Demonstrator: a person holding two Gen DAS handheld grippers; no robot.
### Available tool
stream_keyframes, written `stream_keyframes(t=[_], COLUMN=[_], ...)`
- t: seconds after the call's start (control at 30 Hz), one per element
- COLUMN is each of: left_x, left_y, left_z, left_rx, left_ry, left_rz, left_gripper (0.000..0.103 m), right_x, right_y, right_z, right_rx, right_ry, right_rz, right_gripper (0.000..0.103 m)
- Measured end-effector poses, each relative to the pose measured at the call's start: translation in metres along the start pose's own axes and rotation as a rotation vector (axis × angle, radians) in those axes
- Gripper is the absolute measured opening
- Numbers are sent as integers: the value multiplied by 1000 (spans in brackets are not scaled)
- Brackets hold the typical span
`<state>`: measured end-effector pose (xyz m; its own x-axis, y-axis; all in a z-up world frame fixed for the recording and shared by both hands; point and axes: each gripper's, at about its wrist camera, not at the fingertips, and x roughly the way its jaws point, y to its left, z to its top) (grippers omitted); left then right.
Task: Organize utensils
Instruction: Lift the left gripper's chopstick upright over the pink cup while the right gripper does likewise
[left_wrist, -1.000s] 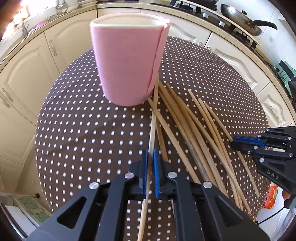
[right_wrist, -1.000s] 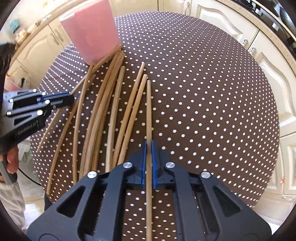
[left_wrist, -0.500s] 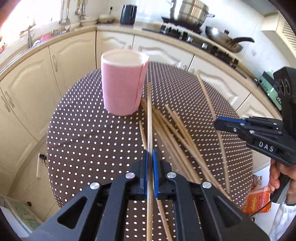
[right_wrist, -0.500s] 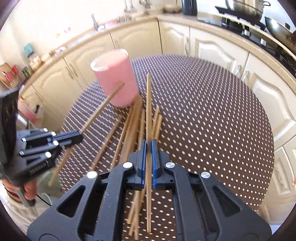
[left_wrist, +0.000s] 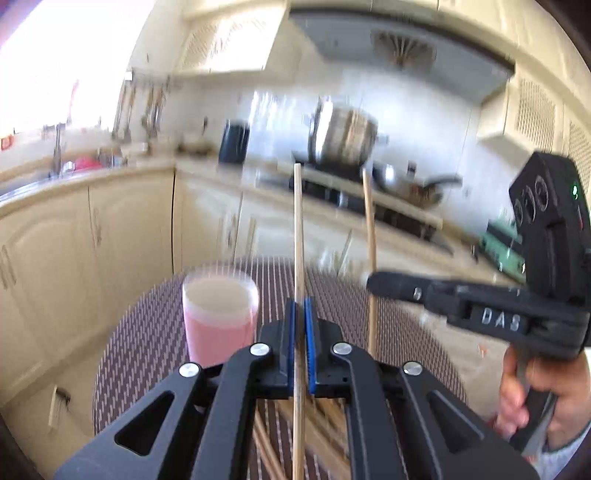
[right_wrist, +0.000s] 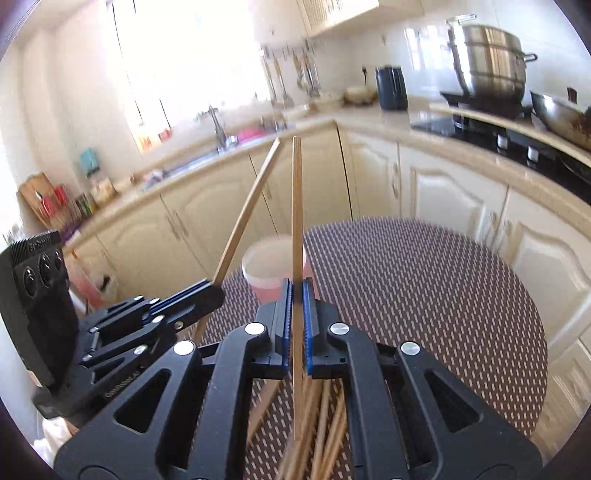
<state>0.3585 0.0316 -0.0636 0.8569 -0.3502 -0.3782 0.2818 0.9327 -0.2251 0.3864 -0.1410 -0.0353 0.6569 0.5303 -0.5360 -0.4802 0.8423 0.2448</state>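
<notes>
We hold both grippers above the tabletop: left gripper fingers clamped on one chopstick, right gripper fingers clamped on another chopstick, near the pink cup.

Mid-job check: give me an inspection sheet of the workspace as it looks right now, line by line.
Surface: round table under a brown dotted cloth.
Job's things: pink cup upright on the table, its inside not visible; loose chopsticks piled on the cloth below the grippers.
Clutter: nothing seen.
Grippers: left gripper shut on one chopstick; right gripper shut on another chopstick; both chopsticks lifted clear of the table.
Cables: nothing seen.
Surroundings: cream kitchen cabinets, steel pot and wok on the hob, sink tap by the window.
</notes>
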Motion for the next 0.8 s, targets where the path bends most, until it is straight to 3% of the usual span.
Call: stream_keyframes(t=[0.23, 0.37, 0.63, 0.8], left_x=[22, 36, 72, 85], left_y=[13, 29, 46, 56], left_z=[40, 51, 56, 53], left_rx=[-6, -52, -66, -46], left_ry=[-238, -331, -379, -394], left_rz=[12, -4, 56, 85], left_gripper=[6, 6, 6, 6], right_x=[12, 20, 45, 59], right_y=[13, 16, 17, 16], right_z=[38, 54, 67, 64], right_rx=[-5, -9, -15, -22], right_ry=[-171, -257, -337, -344], right_rz=[-6, -12, -30, -16], right_gripper=[6, 6, 6, 6])
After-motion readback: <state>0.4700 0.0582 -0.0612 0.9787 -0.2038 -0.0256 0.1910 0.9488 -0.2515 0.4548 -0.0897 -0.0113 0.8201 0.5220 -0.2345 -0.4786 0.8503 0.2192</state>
